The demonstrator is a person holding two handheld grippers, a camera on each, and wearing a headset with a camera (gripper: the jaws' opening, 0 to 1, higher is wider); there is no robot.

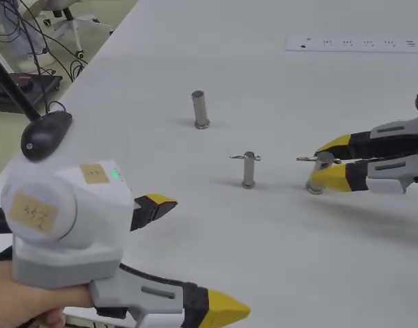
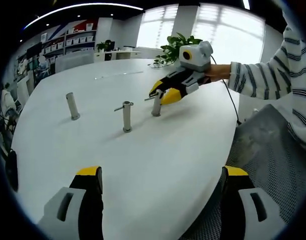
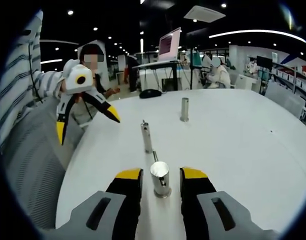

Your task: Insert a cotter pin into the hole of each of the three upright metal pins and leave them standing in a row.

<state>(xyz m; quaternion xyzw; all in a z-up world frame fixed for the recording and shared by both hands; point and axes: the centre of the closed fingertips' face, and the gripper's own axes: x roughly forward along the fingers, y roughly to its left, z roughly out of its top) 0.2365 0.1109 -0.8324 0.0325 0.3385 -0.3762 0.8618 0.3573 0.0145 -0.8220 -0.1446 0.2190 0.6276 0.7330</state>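
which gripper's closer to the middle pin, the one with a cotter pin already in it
Right. The right gripper straddles the neighbouring pin, just beside the middle pin; the left gripper hangs back near the table edge.

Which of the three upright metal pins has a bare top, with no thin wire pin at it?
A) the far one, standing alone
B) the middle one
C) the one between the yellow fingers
A: the far pin shows a plain top, whereas the middle pin has a cotter pin across its top, and the third pin, between the fingers of the right gripper, has a second cotter pin sticking out sideways.
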